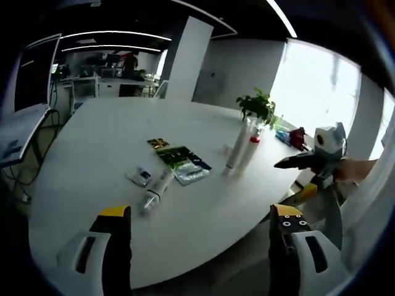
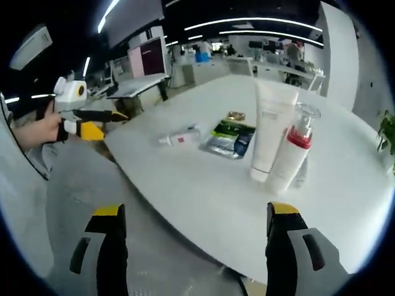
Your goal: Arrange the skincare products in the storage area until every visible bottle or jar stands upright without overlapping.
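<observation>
White tube [image 1: 158, 192] lies flat at eleven o'clock, light, squashy; grip its cap end. Both grippers gape wide, empty.

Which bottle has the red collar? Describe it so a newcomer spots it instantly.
On the white round table, two containers stand upright side by side near the sachets. The red-collared bottle is beside the taller white tube; it alone has a clear cap and a red band.

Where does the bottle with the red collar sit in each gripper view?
Left gripper view: red-collared bottle right of centre, beside the white tube.
Right gripper view: right of centre, against the same tube.
Shared landmark: green sachets lying flat on the table.
</observation>
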A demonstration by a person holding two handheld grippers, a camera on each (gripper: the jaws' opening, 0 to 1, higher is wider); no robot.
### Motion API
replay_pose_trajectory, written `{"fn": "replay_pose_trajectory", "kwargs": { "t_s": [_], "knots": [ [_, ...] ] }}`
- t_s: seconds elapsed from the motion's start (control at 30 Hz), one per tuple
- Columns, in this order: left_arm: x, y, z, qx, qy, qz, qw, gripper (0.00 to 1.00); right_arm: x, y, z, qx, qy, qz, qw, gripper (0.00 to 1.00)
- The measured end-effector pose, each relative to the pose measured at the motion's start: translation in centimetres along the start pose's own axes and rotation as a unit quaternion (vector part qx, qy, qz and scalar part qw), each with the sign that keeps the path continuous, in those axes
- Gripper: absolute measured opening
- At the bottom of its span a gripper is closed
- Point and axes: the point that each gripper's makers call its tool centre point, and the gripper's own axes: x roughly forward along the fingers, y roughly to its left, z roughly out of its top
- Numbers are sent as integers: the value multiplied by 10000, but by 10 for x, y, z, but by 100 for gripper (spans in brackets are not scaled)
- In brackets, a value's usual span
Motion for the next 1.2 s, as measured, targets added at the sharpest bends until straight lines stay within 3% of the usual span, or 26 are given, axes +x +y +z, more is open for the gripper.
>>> {"fn": "replay_pose_trajectory", "kwargs": {
  "t_s": [0.23,0.47,0.8,1.2],
  "knots": [
    [-2,-5,2,-85,-144,-54,9998,85,5,3,19,-544,142,101,9984,88],
    [-4,-1,7,-234,-308,-21,9992,85,21,16,41,-1585,463,323,9858,87],
    [-5,-1,10,-303,-396,-37,9988,83,47,23,66,-2183,571,606,9723,86],
    [-8,3,12,-417,-485,-25,9979,82,87,30,90,-3068,893,1102,9411,81]
  ]
}}
